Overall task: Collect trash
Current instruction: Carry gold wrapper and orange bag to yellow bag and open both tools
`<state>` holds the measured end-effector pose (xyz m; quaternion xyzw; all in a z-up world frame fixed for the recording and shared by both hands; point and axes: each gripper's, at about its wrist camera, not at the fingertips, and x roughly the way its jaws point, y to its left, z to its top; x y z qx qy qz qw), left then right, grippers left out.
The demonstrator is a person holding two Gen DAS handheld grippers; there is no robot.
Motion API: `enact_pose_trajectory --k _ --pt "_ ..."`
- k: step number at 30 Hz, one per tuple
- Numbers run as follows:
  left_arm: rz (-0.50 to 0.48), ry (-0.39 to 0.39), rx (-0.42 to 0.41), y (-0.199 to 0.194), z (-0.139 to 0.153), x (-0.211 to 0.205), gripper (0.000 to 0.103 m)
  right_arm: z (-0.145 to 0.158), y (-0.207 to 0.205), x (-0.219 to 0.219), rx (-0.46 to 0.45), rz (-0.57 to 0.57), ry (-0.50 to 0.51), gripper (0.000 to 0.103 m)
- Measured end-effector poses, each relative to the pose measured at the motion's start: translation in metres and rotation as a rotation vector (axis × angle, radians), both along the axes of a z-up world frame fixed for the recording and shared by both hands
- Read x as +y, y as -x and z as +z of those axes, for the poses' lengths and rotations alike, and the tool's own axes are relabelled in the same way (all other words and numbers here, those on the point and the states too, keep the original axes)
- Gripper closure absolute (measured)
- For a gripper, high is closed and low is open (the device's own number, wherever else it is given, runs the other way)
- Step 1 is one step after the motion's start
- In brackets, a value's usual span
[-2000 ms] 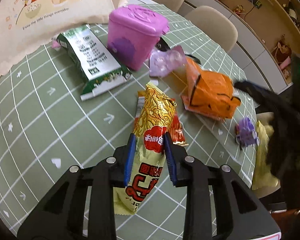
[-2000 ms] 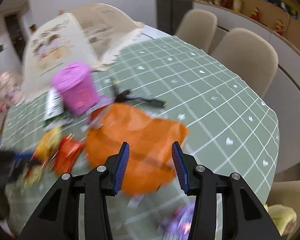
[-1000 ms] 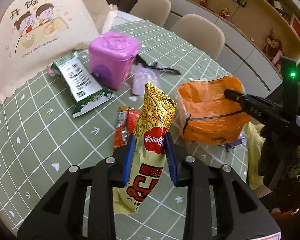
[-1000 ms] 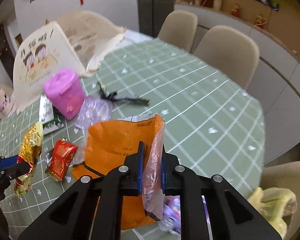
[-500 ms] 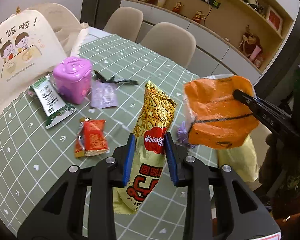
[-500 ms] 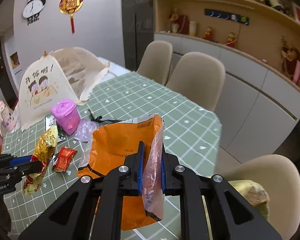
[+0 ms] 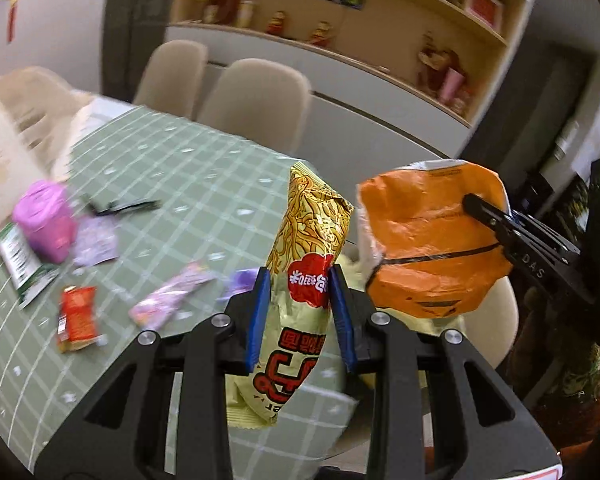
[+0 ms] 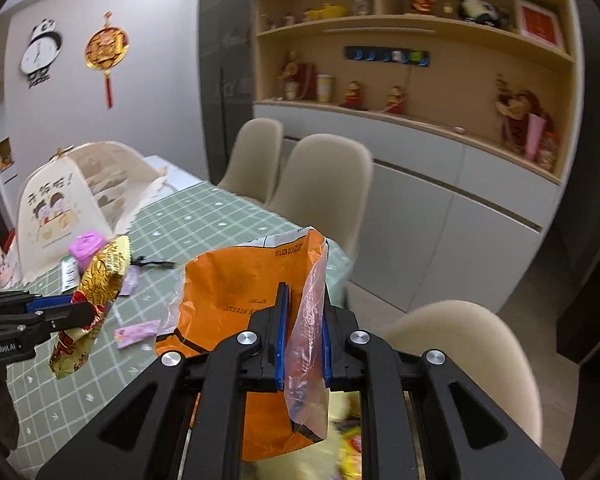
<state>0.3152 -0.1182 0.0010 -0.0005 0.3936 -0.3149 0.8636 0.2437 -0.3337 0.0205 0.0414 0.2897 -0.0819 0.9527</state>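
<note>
Left wrist view: the left gripper is clamped on the gold snack wrapper; the right gripper is clamped on the orange bag, both raised past the table edge. Uncollected on the table: red packet, purple wrappers, green packet. Chairs border the far edge; open room lies above.

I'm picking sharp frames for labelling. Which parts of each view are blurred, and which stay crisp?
Left wrist view: the table and its litter smear with motion blur; the gold packet and fingers stay crisp. Right wrist view: mostly sharp, orange bag included, with some blur at the bottom edge and fisheye bending in both.
</note>
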Motion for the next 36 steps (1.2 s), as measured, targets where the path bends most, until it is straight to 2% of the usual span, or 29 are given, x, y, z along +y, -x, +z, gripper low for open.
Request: enact_pose_trajectory --k 10,15,25,28,30,32,36 --pt "-0.184 -0.03 -0.017 0.044 -0.008 -0.132 0.075 -0.016 0.068 -0.104 0.006 -0.147 0.012 0.089" --pt "-0.223 -0.052 0.0 0.057 -0.02 -0.175 0.075 -0.029 0.082 -0.139 0.029 -0.168 0.009 0.089" --pt "-0.23 -0.087 0.079 0.052 -0.047 -0.214 0.075 -0.055 0.083 -0.169 0.053 -0.154 -0.032 0.089" --pt "-0.236 -0.049 0.13 0.047 -0.056 -0.216 0.074 -0.063 0.078 -0.169 0.065 -0.141 -0.049 0.089" --pt "-0.228 0.009 0.184 0.039 -0.061 -0.211 0.07 -0.068 0.076 -0.168 0.072 -0.132 -0.054 0.089" --pt "-0.199 0.041 0.222 0.03 -0.065 -0.204 0.061 -0.072 0.072 -0.167 0.079 -0.124 -0.055 0.089" --pt "-0.16 0.044 0.211 0.025 -0.062 -0.191 0.058 -0.081 0.065 -0.16 0.097 -0.105 -0.062 0.089"
